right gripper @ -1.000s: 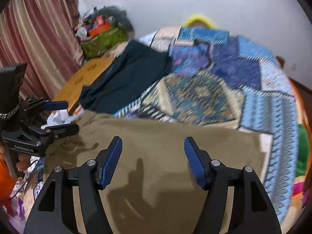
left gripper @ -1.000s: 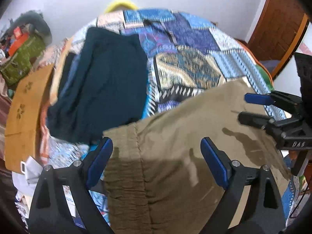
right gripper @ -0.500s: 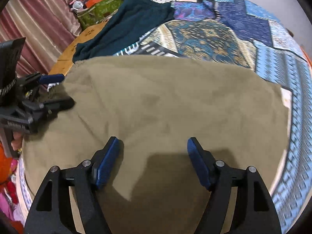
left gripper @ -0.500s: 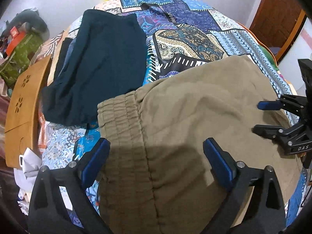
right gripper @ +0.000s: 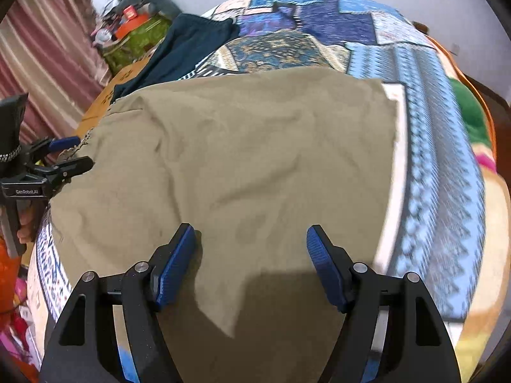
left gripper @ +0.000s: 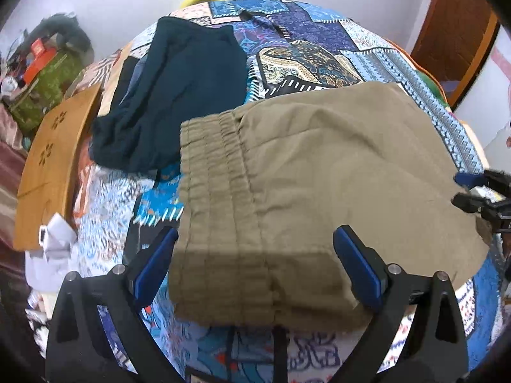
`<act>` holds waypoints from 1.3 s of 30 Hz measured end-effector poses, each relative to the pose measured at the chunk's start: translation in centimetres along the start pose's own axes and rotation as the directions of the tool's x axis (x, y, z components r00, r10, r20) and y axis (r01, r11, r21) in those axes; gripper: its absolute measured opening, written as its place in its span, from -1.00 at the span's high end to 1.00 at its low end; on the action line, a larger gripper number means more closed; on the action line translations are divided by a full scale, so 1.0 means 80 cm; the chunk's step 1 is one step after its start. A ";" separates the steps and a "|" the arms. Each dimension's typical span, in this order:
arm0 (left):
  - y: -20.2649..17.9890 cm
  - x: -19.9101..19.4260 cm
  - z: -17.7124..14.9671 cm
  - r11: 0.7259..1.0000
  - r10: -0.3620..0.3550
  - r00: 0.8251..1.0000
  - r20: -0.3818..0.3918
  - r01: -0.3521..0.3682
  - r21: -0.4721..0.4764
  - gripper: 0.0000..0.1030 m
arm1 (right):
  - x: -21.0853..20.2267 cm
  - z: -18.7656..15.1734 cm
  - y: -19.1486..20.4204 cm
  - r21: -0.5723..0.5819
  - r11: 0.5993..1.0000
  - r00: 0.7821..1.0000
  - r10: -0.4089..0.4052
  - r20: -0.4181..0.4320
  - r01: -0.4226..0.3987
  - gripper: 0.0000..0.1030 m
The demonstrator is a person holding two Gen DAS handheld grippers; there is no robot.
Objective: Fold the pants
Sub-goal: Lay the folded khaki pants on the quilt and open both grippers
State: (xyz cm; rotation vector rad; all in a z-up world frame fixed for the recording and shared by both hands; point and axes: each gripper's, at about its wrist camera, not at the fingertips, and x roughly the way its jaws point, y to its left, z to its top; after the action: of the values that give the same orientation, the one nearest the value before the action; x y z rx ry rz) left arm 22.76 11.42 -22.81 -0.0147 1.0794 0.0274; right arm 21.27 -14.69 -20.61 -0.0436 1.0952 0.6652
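Khaki pants [left gripper: 319,175] lie folded flat on the patterned bedspread, elastic waistband [left gripper: 217,198] at the left. They also fill the middle of the right wrist view [right gripper: 255,159]. My left gripper [left gripper: 255,261] is open and empty, its fingers straddling the near waistband corner just above the cloth. My right gripper [right gripper: 249,255] is open and empty over the near edge of the pants. Each gripper shows at the other view's edge: the right gripper [left gripper: 472,191], and the left gripper [right gripper: 67,156].
Dark teal folded clothes [left gripper: 179,95] lie on the bed beyond the waistband. A wooden board [left gripper: 54,159] and cluttered bags [left gripper: 44,76] stand at the left. The patchwork bedspread [left gripper: 319,51] stretches to the far wall. A wooden door [left gripper: 453,32] is at the right.
Both grippers have pulled back toward the near edge of the pants and lifted slightly. The pants lie flatter, and the near folded edge now shows in the left wrist view.
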 end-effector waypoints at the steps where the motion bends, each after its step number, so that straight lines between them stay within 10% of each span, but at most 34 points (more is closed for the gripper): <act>1: 0.003 -0.002 -0.003 1.000 -0.008 1.000 -0.001 0.008 -0.014 -0.92 | -0.002 -0.004 -0.001 0.008 1.000 1.000 0.000 -0.001 0.000 -0.34; 22: 0.033 -0.091 -0.041 0.980 0.027 0.990 0.136 0.001 -0.199 -0.91 | -0.065 -0.023 0.032 -0.018 0.998 0.989 -0.058 0.139 0.061 -0.34; 29: 0.035 -0.090 -0.055 0.946 -0.141 0.984 0.111 0.167 -0.278 -0.91 | -0.072 0.001 0.104 -0.156 0.987 0.967 -0.001 0.253 0.042 -0.38; 39: 0.031 -0.049 -0.075 0.865 -0.329 0.944 0.035 0.316 -0.390 -0.91 | 0.001 0.008 0.124 -0.202 0.978 0.984 -0.018 0.177 0.054 -0.38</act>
State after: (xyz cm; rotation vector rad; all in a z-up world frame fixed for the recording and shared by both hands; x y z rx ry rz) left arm 15.56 13.72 -22.14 -0.5606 1.0778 -0.0605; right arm 16.66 -6.43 -17.54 -0.1796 0.8520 0.7338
